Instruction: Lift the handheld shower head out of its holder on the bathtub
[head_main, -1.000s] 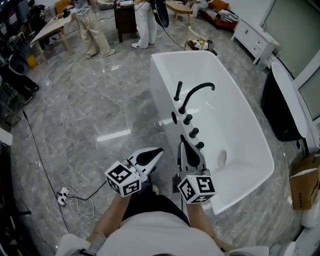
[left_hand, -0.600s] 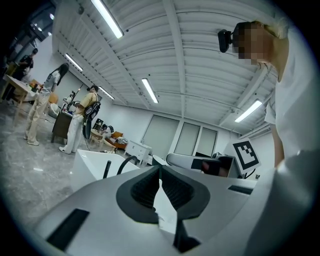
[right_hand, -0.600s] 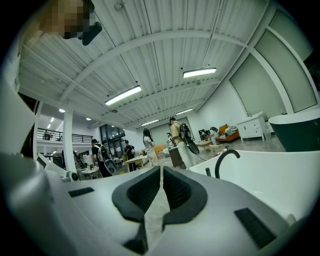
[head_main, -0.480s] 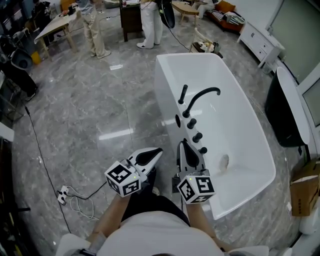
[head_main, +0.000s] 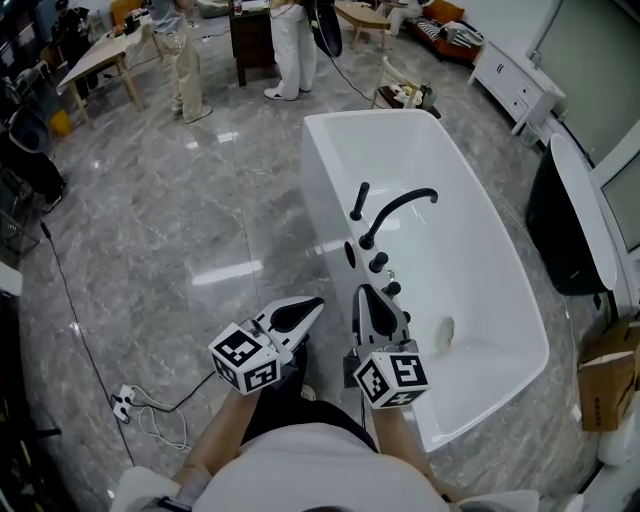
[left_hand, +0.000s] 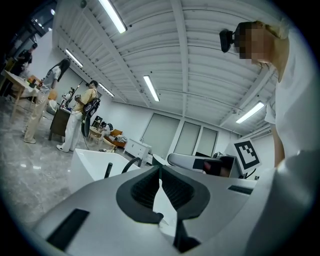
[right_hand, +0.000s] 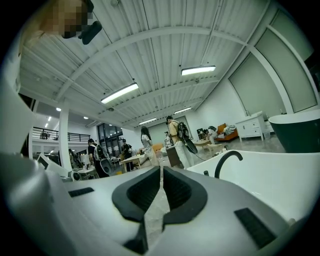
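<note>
Eyes on the handheld shower head (head_main: 359, 199): a slim black wand, upright, seated in its holder (head_main: 354, 217) on the bathtub's long edge. So the lift has not happened yet, nothing has been pulled free.

Just beside it the curved black faucet spout (head_main: 392, 207) arcs out over the basin, and a row of round black knobs (head_main: 378, 262) runs along the same edge toward the person. The white bathtub (head_main: 322, 170) itself looks empty and dry (no water showing).

Now the tools. The right gripper (head_main: 366, 293) points level over the near end of that edge, close to the last knob but apart from the wand. Its own view shows the two dark pads pressed together at the tips with nothing between them. The left gripper (head_main: 316, 303) hangs over the grey marble floor (head_main: 180, 220) just outside the tub wall, jaws likewise closed tip to tip and carrying nothing. Neither one touches the shower head.

My read: this is the approach, early in the task. Left to do is everything that counts: bring a gripper up alongside the wand, spread its jaws, close them around the handle, then draw it up and out of the holder.

Farther off, a white cable (head_main: 150, 400) trails across the floor, and people (head_main: 290, 50) stand by tables at the far end.
</note>
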